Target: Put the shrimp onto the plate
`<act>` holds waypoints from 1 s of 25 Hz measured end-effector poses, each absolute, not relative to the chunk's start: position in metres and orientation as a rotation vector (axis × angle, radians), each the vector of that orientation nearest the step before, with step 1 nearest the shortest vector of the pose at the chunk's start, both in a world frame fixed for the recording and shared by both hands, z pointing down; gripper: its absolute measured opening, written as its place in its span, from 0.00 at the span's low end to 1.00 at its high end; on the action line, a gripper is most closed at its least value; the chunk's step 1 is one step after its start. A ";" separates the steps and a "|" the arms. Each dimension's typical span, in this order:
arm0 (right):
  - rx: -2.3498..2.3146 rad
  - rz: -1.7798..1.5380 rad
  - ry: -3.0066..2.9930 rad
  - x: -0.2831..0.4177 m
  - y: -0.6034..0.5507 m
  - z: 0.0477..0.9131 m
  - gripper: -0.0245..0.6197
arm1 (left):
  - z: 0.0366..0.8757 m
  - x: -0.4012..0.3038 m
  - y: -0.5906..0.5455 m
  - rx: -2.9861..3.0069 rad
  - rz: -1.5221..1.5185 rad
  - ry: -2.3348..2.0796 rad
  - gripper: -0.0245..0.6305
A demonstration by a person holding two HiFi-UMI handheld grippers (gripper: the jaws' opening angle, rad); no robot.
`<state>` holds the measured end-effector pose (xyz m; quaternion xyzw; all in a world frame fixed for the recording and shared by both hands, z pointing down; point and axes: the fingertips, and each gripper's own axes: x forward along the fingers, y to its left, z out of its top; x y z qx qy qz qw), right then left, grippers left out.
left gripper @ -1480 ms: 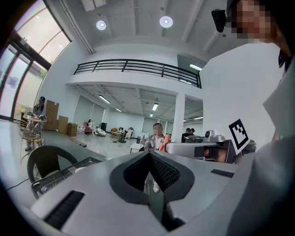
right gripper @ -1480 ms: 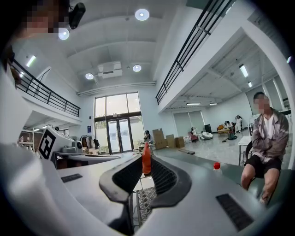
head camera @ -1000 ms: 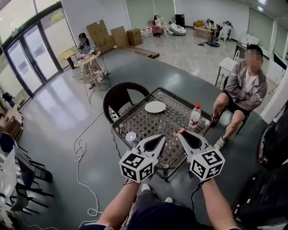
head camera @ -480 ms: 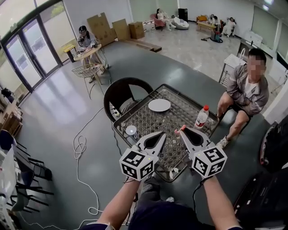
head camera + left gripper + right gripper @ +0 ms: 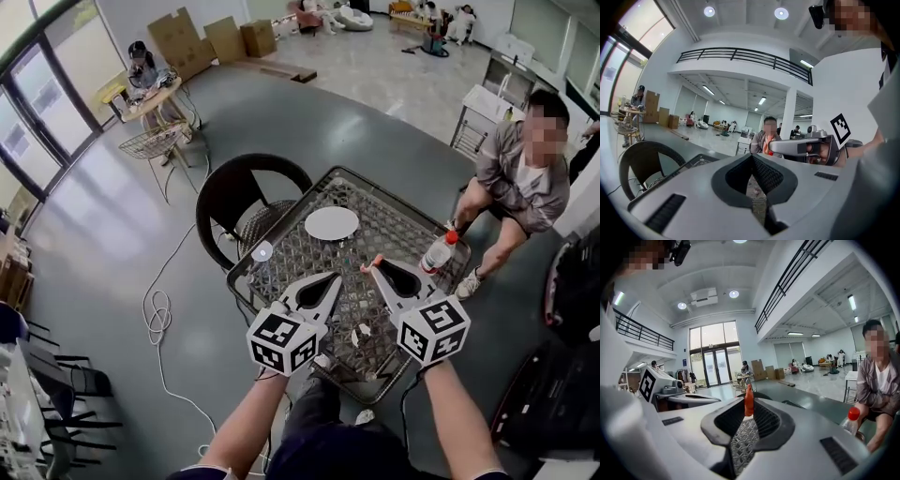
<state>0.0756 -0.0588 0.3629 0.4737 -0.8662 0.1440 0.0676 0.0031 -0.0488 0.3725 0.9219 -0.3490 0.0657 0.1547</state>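
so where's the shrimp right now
Head view: the shrimp is pinched at the tips of the right gripper over the mesh table, between the white plate and the bottle.

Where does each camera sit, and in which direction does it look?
Head view: on the person's head, looking steeply down at the table, plate, left gripper and right gripper; both forearms show.
Left gripper view: on the left gripper, along its shut jaws toward the seated person.
Right gripper view: on the right gripper, along jaws shut on the shrimp, toward glass doors.
Both gripper views show the seated person.
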 end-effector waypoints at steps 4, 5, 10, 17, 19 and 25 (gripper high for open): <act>1.425 0.470 -2.551 0.066 -0.106 0.390 0.13 | 0.394 -0.005 -0.095 2.630 0.229 -0.965 0.05; 1.424 0.483 -2.535 0.064 -0.117 0.397 0.13 | 0.401 -0.006 -0.105 2.625 0.242 -0.952 0.05; 1.416 0.551 -2.457 0.054 -0.162 0.436 0.13 | 0.432 -0.010 -0.143 2.594 0.289 -0.897 0.05; 1.377 0.637 -2.349 0.038 -0.218 0.496 0.13 | 0.485 -0.027 -0.192 2.516 0.349 -0.871 0.05; 1.365 0.657 -2.315 0.034 -0.234 0.514 0.13 | 0.499 -0.034 -0.205 2.491 0.369 -0.871 0.05; 1.313 0.693 -2.205 0.029 -0.272 0.571 0.13 | 0.538 -0.043 -0.232 2.438 0.424 -0.852 0.05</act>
